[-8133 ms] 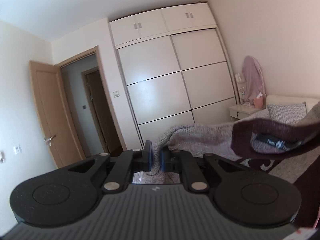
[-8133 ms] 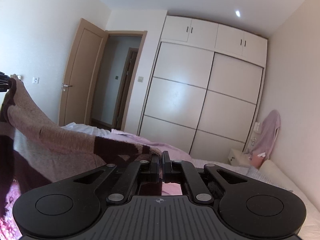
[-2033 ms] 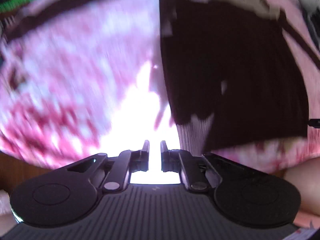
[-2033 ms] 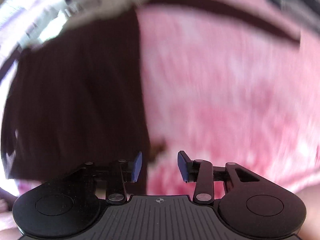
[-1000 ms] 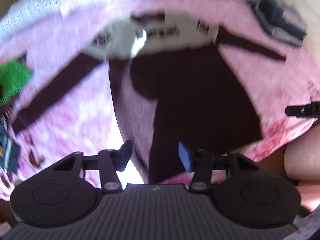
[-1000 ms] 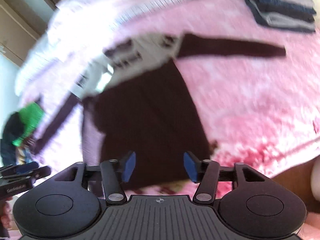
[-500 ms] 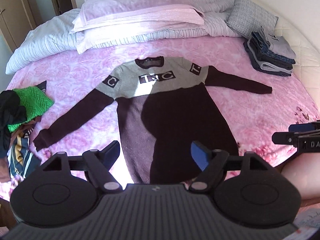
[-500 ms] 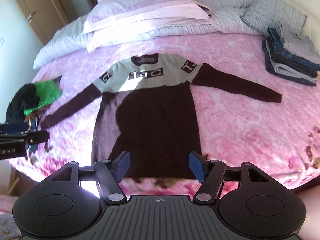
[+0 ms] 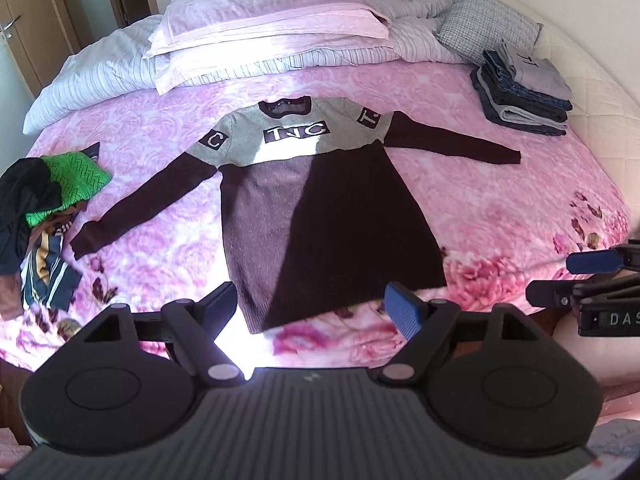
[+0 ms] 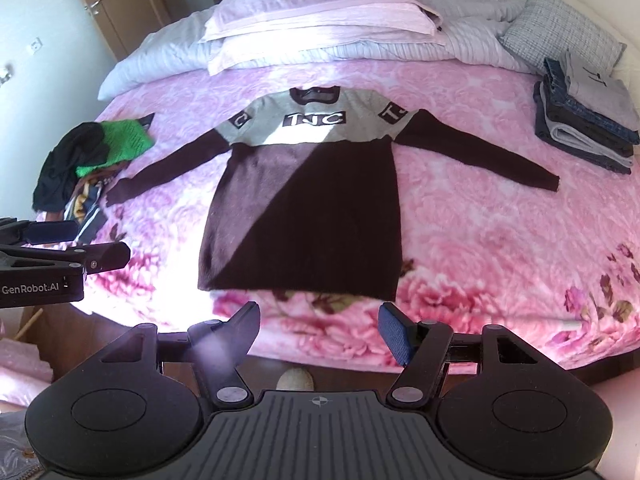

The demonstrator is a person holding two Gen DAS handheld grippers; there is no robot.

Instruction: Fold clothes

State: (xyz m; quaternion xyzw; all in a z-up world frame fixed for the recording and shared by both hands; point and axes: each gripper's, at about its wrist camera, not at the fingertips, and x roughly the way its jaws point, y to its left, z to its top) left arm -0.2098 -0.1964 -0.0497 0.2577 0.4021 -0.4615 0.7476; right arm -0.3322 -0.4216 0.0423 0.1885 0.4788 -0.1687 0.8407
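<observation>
The sweater dress [image 9: 320, 200] lies spread flat mid-frame on the bed [image 9: 500, 200]. Both the left gripper [image 9: 316, 312] and right gripper [image 10: 320, 328] hover empty, fingers apart (folding unstarted); next, probably grasp a sleeve.

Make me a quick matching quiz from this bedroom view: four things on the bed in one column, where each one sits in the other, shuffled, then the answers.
Things:
1. sweater
2. folded stack
3. green knit
4. grey cushion

Places:
A. in the unfolded pile at the bed's left edge
B. right side, below the cushion
C. spread flat mid-bed, sleeves out
D. far right, up by the bedding

Pairs: 1-C, 2-B, 3-A, 4-D
</observation>
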